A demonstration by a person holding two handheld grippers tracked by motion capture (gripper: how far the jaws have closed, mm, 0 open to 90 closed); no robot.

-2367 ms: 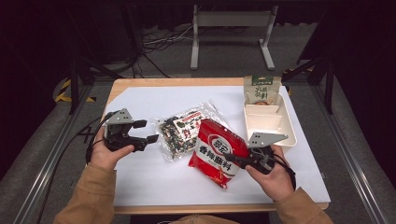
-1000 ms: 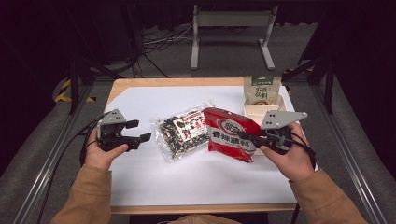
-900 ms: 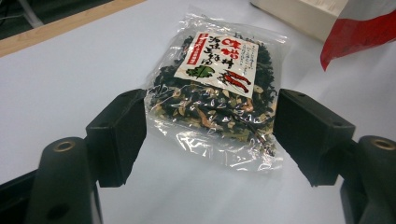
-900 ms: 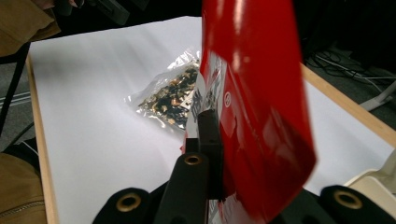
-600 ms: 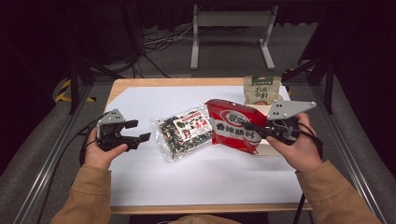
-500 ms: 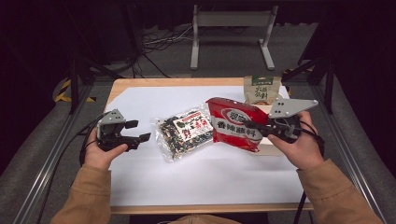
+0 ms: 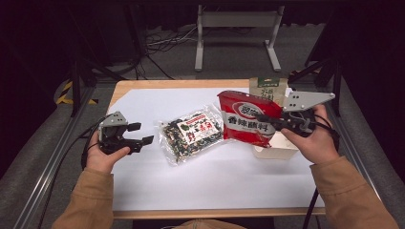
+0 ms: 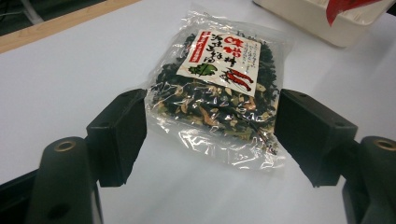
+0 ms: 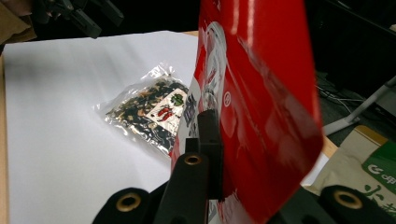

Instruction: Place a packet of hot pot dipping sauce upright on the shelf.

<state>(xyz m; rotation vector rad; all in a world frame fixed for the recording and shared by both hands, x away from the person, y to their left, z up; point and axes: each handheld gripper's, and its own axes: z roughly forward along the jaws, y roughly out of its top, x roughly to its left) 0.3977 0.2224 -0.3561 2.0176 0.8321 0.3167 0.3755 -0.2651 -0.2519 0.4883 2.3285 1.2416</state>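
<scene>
Our right gripper (image 7: 267,119) pinches the red pouch (image 7: 248,119) tight, lifted over the white tray (image 7: 274,151): we judge this the carry step, next lowering it in. Our left gripper (image 7: 141,134) waits wide open and empty beside the clear herb packet (image 7: 191,134)

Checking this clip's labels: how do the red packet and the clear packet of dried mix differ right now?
The red packet is opaque and glossy; the clear packet shows its dark dried contents. The red packet is clamped in the right gripper and lifted over the white tray; the clear packet lies flat on the table, ungripped, ahead of the open left gripper. Both carry printed labels.
</scene>
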